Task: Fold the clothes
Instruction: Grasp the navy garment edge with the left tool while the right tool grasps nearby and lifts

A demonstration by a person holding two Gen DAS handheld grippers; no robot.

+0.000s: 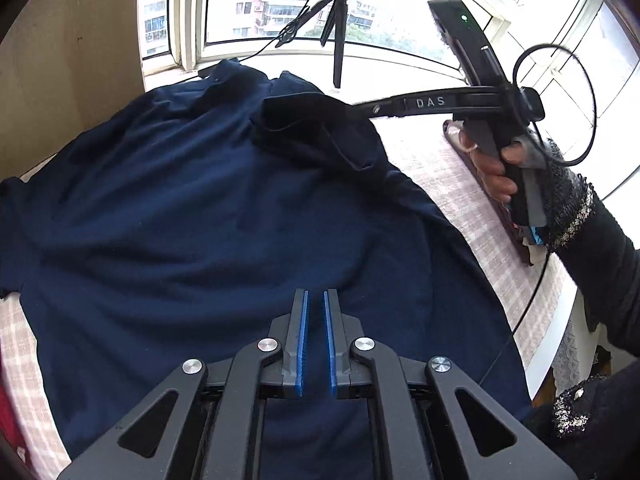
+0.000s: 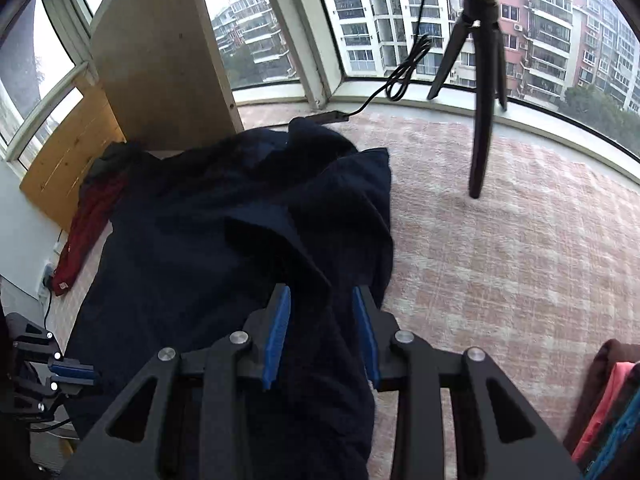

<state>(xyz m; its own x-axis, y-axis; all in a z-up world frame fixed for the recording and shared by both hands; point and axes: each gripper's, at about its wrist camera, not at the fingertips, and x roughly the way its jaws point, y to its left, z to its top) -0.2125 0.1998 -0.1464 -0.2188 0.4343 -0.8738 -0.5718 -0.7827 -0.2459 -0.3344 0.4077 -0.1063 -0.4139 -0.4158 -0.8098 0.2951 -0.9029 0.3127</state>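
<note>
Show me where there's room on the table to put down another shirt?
The checked tablecloth lies bare between the navy shirt, the tripod by the window, and the clothes pile at the near right. The left side is crowded: the shirt covers it, with a red garment beyond.

Plenty of bare room on the checkered cloth (image 2: 500, 248) to the right of the navy shirt (image 1: 208, 208), only the tripod (image 2: 482, 92) planted there, one leg well in from the window sill. A cable (image 2: 404, 72) loops down beside it at the back. Left side is tight: a wooden panel (image 2: 160, 60) stands right at the shirt's far edge, with a red garment (image 2: 86, 236) bunched alongside. A stack of folded clothes (image 2: 608, 404) takes the near right corner.
</note>
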